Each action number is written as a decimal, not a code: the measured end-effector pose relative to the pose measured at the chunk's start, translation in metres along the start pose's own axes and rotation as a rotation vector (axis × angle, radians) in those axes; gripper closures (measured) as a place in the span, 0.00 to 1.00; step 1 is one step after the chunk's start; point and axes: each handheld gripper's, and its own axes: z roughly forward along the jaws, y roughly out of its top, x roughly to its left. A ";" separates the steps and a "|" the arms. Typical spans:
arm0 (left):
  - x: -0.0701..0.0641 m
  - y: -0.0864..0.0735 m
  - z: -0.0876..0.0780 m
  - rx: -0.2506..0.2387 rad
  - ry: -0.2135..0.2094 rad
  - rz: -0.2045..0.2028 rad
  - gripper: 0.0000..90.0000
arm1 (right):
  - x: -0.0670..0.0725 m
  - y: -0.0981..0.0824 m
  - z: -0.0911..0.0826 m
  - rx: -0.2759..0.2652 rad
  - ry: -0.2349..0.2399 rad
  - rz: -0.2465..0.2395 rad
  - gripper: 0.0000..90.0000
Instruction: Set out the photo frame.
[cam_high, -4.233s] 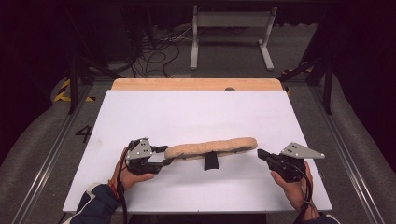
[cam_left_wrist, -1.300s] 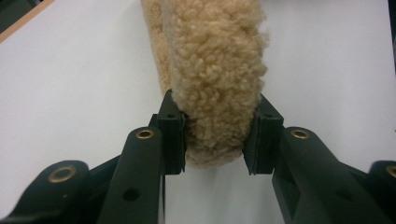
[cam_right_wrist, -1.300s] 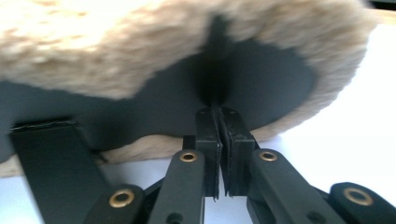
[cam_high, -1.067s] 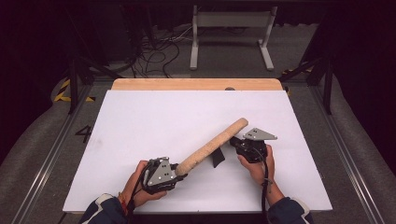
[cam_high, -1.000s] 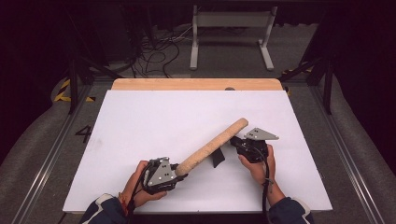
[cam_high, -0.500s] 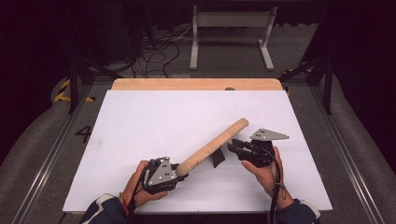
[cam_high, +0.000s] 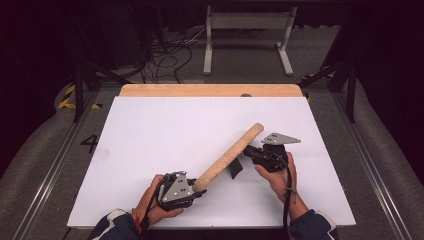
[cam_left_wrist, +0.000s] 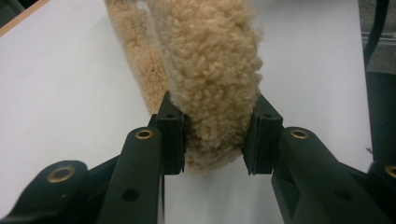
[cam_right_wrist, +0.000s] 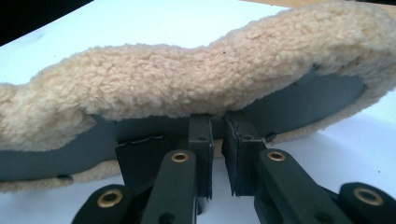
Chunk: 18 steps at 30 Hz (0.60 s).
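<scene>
The left gripper (cam_high: 194, 188) clamps one end of a fleece pad (cam_high: 228, 157), steadying it. The right gripper (cam_high: 248, 152), jaws just narrowed, nips its dark strap (cam_right_wrist: 140, 161)

We are looking at a lab or recording studio rather than a home. A white sheet (cam_high: 165, 135) covers the desk (cam_high: 210, 90), whose wooden far edge shows beyond it. Metal rails (cam_high: 47, 175) run along the left and right sides on grey carpet. Far behind, loose cables (cam_high: 167, 50) lie tangled on the floor beside a white metal stand (cam_high: 247, 25). Yellow-black hazard tape (cam_high: 67, 97) marks the floor at the left, and the surroundings are dark.
</scene>
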 end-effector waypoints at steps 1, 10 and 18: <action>-0.001 0.000 0.001 -0.004 -0.003 -0.004 0.73 | 0.000 0.001 0.001 0.000 0.001 0.001 0.91; -0.008 0.007 0.009 -0.019 -0.050 0.017 0.73 | -0.004 0.008 0.009 0.004 0.014 0.005 0.95; -0.013 0.014 0.017 -0.018 -0.072 0.033 0.72 | -0.006 0.010 0.012 0.014 0.005 0.005 0.96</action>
